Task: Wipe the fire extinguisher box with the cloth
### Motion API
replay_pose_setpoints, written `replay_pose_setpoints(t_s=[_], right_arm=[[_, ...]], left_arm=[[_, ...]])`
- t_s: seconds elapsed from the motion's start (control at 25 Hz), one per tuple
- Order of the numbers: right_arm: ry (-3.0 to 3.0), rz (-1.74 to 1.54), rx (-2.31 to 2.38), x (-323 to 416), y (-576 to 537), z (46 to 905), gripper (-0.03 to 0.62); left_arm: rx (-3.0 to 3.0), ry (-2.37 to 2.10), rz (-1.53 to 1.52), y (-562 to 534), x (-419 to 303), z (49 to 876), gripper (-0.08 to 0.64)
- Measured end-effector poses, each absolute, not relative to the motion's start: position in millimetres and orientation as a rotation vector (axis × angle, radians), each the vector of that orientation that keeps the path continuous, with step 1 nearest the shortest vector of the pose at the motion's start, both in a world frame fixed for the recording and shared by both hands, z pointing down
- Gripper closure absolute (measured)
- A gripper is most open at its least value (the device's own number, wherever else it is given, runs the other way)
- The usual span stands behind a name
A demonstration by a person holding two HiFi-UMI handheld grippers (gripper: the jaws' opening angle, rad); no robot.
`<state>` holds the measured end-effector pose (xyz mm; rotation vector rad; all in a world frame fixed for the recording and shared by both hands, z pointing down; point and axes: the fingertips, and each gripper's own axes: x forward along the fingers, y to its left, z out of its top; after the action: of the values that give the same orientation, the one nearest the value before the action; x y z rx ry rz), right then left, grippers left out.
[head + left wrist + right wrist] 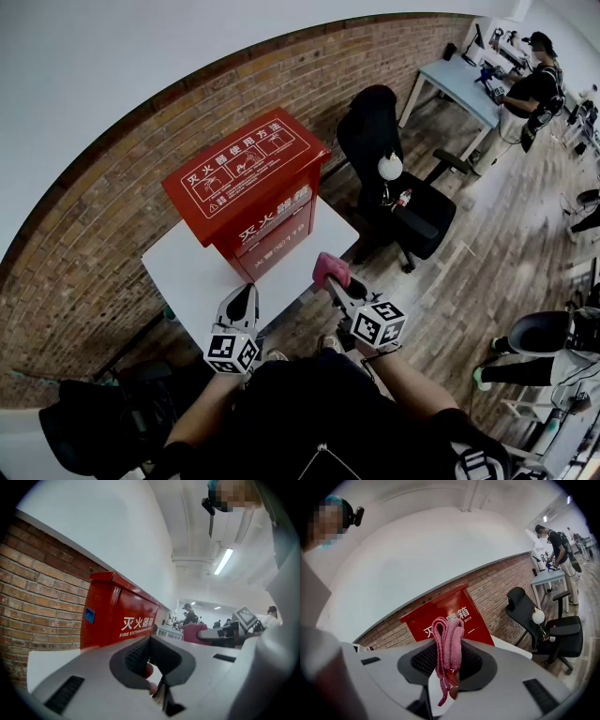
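Pink cloth (330, 270) is bunched upright in the right gripper (336, 281), whose jaws are clamped on its folds, with a loose tail hanging below. The red fire extinguisher box (248, 187) stands on the white table (187, 272) against the brick wall. Seen from the person's head, its long side runs roughly from 8 o'clock to 2 o'clock. From the cloth, the box's lettered front lies at about 10 o'clock, near but not touching. The left gripper (242, 300) hovers over the table's near edge with its jaws together on nothing, and the box is at its 12 o'clock. The right hand has the cloth, so I'd expect it to push forward and left to meet the front panel.
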<state>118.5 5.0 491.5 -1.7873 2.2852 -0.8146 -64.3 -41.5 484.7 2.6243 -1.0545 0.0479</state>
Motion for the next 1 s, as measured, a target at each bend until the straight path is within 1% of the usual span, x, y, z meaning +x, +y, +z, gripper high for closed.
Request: replay_pose_setpoints(t_s=[0.32,0.56,1.0], right_arm=[[2.321,-0.739,-1.849,110.4,3.0,490.1,0.482],[2.262,-0.776,-1.859,105.1,-1.1,490.0,0.482],[1.889,-0.945,-1.542,119.5,-33.4,472.1,0.482]], left_arm=[[2.620,-1.016,0.040,-42.3,-72.5,491.1,0.541],[2.602,-0.976,0.040,-40.4,-85.1,503.1,0.541],[2.550,-0.984,0.103,-43.1,-121.0,535.2,0.541]])
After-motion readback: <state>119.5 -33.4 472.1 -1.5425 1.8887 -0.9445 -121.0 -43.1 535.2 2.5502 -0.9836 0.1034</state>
